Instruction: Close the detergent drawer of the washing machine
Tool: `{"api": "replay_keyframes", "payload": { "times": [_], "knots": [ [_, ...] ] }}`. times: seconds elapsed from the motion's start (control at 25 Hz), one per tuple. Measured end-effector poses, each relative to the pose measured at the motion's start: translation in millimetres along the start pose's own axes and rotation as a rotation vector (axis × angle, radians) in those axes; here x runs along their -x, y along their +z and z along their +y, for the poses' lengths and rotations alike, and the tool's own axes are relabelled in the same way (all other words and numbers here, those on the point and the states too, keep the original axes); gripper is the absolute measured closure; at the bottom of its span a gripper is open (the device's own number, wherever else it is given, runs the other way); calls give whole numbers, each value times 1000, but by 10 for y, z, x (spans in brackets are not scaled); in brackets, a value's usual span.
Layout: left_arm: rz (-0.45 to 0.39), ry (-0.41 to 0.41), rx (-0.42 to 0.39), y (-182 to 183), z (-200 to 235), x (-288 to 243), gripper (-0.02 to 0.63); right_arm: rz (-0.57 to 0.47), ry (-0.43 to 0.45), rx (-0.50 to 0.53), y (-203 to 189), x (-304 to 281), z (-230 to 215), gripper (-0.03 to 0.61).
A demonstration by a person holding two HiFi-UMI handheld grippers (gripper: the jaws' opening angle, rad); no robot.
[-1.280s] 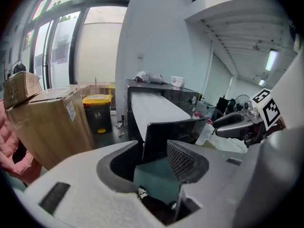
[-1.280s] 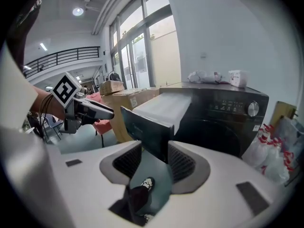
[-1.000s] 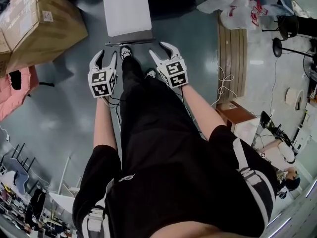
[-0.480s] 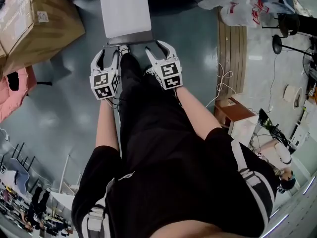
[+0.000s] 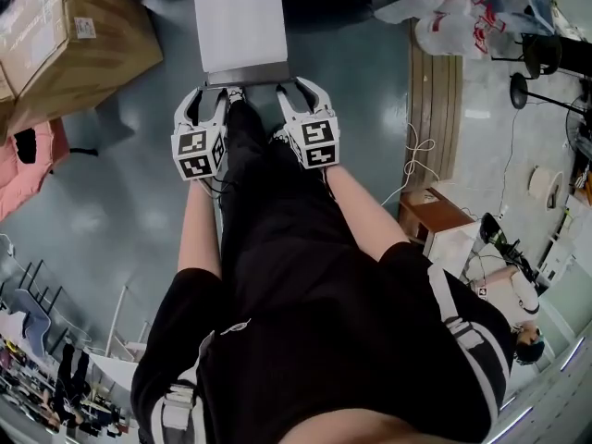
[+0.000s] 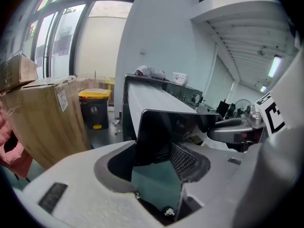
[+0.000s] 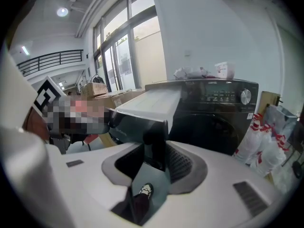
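Detergent drawer: the detergent drawer [image 5: 239, 17] stands pulled far out of the washing machine [image 7: 223, 113], a long white tray reaching toward the person, above the floor [image 5: 370, 63].
Front panel: its dark, glossy front panel [image 5: 245, 74] is the end nearest the person, and both tools meet it there.
Left hand-held gripper: the left hand-held gripper [image 5: 205, 100] has its jaws spread wide at the panel's left end. In the left gripper view the dark panel fills the gap between them, but I cannot see the pads pressing on it.
Right hand-held gripper: the right hand-held gripper [image 5: 298, 91] is at the panel's right end. Its jaws are closing, with the panel's edge standing upright between them and no grip visible yet.
Likely feel: stiff moulded plastic, probably light, sliding on its guides. The shiny front looks slippery to pinch.
Where to take hold: clamping seems unnecessary. A flat push on the front panel, shared evenly by both sides, looks best.
Risk: pushing harder on one end could cock the long tray in its slot and make it bind. A hard shove could slam it home.
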State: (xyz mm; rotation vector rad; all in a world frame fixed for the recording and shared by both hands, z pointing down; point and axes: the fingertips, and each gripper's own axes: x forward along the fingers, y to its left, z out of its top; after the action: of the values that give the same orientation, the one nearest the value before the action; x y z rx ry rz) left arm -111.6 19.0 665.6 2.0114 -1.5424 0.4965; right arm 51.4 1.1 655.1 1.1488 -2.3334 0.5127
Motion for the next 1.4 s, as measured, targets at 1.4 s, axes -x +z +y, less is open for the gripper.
{"api": "replay_keyframes", "payload": {
  "times": [1.4],
  "knots": [
    [35, -7, -3, 272, -26, 98, 403, 5, -33, 35, 333, 119, 18, 437]
  ]
}}
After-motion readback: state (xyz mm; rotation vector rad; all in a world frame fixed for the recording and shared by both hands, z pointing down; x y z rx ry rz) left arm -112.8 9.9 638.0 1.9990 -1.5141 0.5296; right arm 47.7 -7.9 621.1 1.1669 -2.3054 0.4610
